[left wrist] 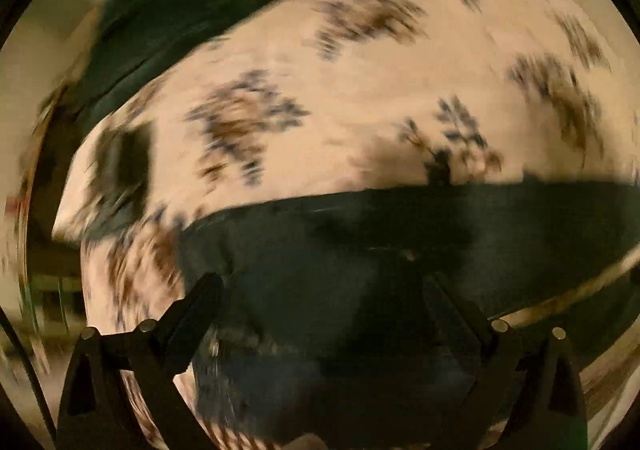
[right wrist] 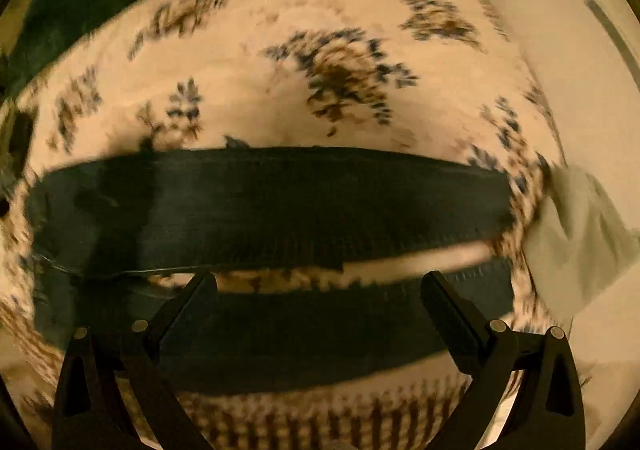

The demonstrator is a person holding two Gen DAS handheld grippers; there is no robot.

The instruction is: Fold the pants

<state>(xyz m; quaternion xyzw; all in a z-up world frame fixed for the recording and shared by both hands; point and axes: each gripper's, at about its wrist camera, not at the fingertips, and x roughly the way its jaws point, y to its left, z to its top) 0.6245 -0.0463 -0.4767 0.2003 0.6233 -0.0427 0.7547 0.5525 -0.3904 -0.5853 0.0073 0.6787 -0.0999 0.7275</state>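
A: The pants [right wrist: 272, 202] lie spread on the floral cover [right wrist: 280, 90], one dark leg a long band across the middle of the right view, the other leg just below it with a strip of cover showing between them. What does the step want?

B: Judging by the layout, the legs need to be laid one on the other. Each gripper should take an outer edge at matching spots, lift low, and carry the cloth over so the seams meet without a twist. The frames are blurred, so finer creases cannot be read.

A: And the right gripper [right wrist: 320, 282]?

B: Its jaws stand wide apart and grasp nothing. The near leg lies between and under the fingers; whether they touch it cannot be told.

A: The left gripper [left wrist: 320, 282]?

B: Also spread wide, holding nothing, hanging over the broad dark part of the pants [left wrist: 400, 242], likely the seat or waist end. Contact is again unclear.

A: Anything else near?

B: A second dark cloth [left wrist: 192, 10] lies at the far left, well apart, and a pale cloth [right wrist: 576, 234] sits at the cover's right edge.
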